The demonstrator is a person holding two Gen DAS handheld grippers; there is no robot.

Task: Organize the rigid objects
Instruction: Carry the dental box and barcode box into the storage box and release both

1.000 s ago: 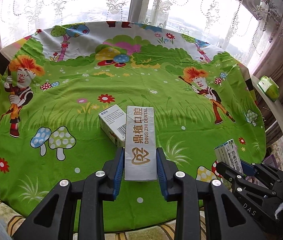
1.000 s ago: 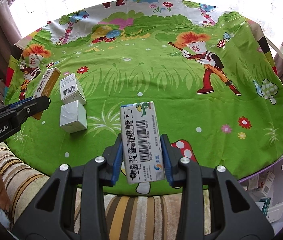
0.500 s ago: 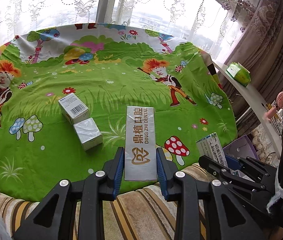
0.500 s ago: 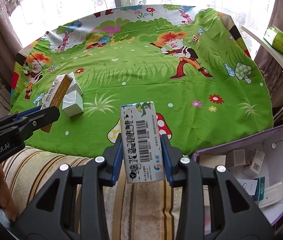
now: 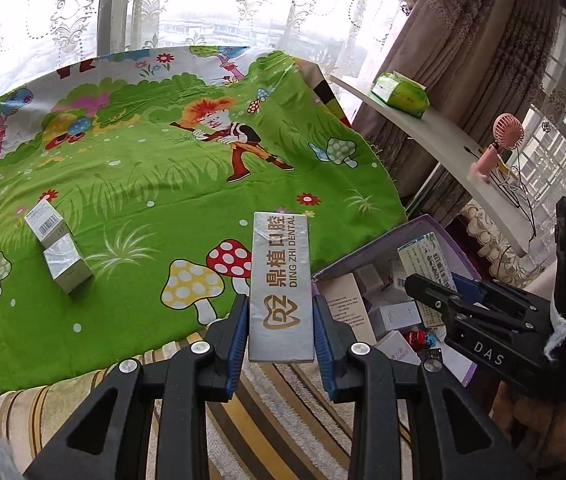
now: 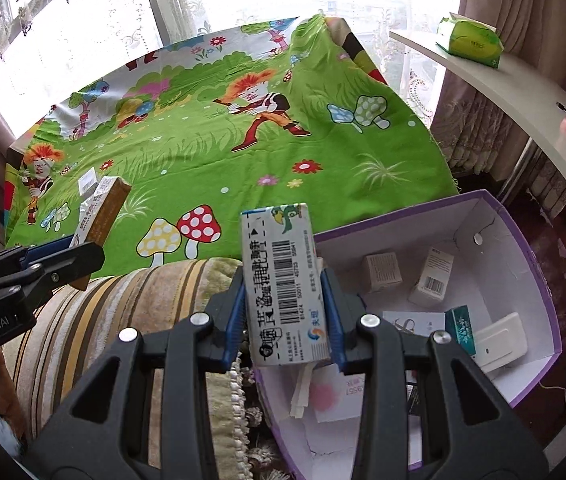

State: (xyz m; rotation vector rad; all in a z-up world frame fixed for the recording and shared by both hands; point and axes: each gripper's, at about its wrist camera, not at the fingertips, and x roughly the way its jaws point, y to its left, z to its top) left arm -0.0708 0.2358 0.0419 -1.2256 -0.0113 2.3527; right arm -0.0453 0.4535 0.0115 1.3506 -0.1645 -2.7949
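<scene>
Boxes clamped in both grippers, held near the table's right edge by the purple bin.

We see the left gripper [image 5: 281, 332] closed tight on a long silver dental box [image 5: 281, 280], which sticks out forward over the near right part of the green cartoon cloth [image 5: 155, 184]. Our right gripper [image 6: 285, 320] is likewise closed on a white barcode box [image 6: 283, 280], which hangs over the near left wall of the purple bin [image 6: 523, 240]. That bin sits just off the table's near right corner and holds several small cartons [image 6: 383, 272]. Farther out, two small boxes [image 5: 57, 246] lie touching each other near the cloth's left edge. Beyond the table's right edge, a curved white shelf [image 5: 443, 140] carries a green tissue pack [image 5: 401, 94] and a pink hand fan [image 5: 497, 146].
</scene>
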